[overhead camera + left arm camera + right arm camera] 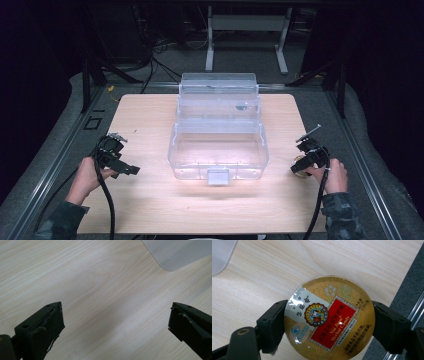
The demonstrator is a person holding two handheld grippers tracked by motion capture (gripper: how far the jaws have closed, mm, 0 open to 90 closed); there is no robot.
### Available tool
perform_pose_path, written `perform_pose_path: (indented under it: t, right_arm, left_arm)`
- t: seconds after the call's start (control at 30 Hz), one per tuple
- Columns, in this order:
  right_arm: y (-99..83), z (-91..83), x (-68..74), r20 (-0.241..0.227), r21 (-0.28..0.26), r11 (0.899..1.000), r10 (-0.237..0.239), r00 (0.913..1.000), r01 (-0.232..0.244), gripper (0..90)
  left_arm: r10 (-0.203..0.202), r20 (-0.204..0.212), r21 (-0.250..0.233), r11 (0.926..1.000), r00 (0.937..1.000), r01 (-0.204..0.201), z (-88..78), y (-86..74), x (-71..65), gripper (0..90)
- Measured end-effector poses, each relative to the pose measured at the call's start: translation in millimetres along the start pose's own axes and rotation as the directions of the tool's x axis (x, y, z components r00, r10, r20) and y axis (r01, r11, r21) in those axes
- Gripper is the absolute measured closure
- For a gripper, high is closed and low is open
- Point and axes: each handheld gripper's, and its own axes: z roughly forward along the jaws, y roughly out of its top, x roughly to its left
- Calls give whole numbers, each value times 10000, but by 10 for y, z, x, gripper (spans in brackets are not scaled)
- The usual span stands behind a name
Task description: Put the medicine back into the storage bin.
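Between the jaws of the right gripper (328, 322) sits a round candy tin (329, 318), clamped at both sides, at the table's right edge. Picking up looks done; carrying it to the open clear box (218, 150) at frame centre remains. Left gripper (116, 322) waits wide open, empty.

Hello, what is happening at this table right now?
A person holds a claw in each hand at a wooden table. The right claw is shut on a round candy tin near the table's right edge. The left claw is open over bare wood. An open clear plastic box stands in the middle, between the hands.
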Motion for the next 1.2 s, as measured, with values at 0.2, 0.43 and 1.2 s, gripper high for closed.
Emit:
perform_pose_path:
  t: [0.2,0.43,1.2]
  right_arm:
    - [39,-125,41,111,97,9996,-259,9996,258,199]
    - [76,-266,77,120,137,9987,-491,9987,490,200]
    - [260,-664,156,80,141,9932,-1160,9932,1159,200]
  left_arm:
    - [-43,-151,134,9999,9999,45,-1,-34,45,1]
    - [-67,-237,137,9999,9997,70,-28,-65,68,1]
    - [43,-433,103,9999,9991,-39,-56,-77,79,1]
